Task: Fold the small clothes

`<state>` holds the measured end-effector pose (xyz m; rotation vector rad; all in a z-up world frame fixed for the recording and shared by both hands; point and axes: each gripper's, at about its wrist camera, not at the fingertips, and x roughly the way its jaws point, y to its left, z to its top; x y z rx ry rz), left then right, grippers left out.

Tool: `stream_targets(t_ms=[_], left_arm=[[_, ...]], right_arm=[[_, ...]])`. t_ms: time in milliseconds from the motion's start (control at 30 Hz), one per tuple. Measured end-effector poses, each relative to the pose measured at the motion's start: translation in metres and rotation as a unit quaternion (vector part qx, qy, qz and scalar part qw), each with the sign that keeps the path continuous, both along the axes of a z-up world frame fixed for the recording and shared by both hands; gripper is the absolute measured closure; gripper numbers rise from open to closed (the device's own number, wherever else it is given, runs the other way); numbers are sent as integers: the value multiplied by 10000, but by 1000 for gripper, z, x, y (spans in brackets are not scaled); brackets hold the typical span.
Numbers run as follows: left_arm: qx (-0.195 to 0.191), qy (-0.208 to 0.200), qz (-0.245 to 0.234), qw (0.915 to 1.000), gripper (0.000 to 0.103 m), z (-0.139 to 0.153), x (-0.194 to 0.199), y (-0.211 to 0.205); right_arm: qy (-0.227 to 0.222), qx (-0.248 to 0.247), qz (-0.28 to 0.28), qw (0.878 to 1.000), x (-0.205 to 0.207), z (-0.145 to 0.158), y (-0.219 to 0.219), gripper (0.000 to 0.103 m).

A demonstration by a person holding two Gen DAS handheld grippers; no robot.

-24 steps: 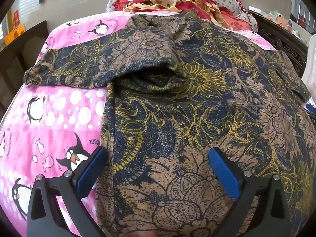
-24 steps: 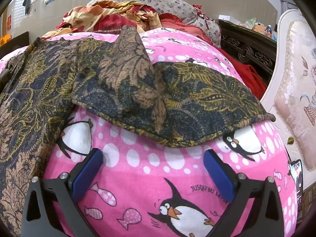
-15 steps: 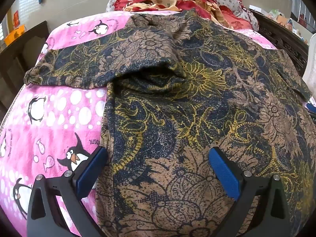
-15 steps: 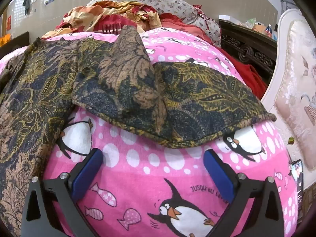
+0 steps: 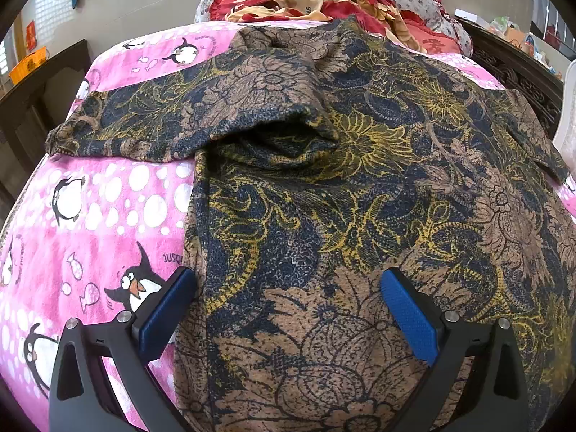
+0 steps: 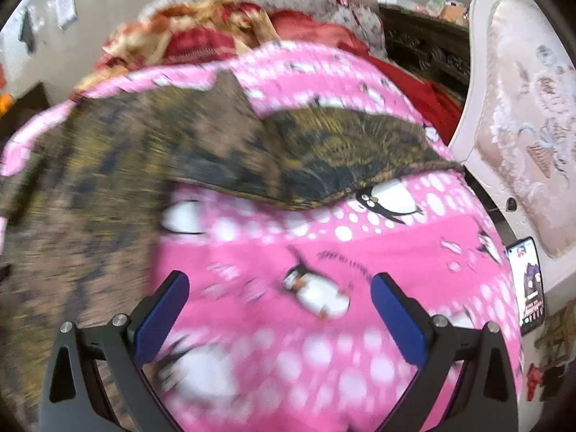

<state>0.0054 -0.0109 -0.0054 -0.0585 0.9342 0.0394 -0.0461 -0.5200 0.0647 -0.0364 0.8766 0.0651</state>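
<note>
A dark navy garment printed with brown and yellow flowers [image 5: 360, 187] lies spread on the bed's pink fleece blanket with penguins and white dots [image 5: 90, 223], filling the centre and right of the left wrist frame, one sleeve reaching toward the upper left. The left tool [image 5: 288, 309] is as it was half a second ago, jaws wide apart and empty, straddling the garment's lower edge. The right tool [image 6: 280, 309], also wide open and holding nothing, has just started moving: its view is now blurred, and the garment's other sleeve [image 6: 342, 158] sits higher in the frame, with more blanket below. That suggests the folding is only now starting, probably with the right sleeve as the first target.
</note>
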Motion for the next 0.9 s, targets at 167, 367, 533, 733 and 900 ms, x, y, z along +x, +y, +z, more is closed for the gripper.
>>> stream_targets(t_ms=[167,367,533,733,900], left_arm=[[-49,-26,-2,10000,14,4,-3,6],[-156,-76,-12,9998,15,7,-10,14],[-166,-92,-41,9998,15,8,-16,17],[-151,-92,-54,9998,15,10,-20,18],[-63,-43,-46,10000,15,10,-19,16]], right_arm=[[-38,815,603,9948,-41,41,62,0],[-379,1847,1450,9713,-51,86,170,0],[-476,1187,1276,9835,-27,41,224,0],[136,-454,1163,9921,16,-53,212,0],[262,-55,1137,9932,15,-57,198,0]])
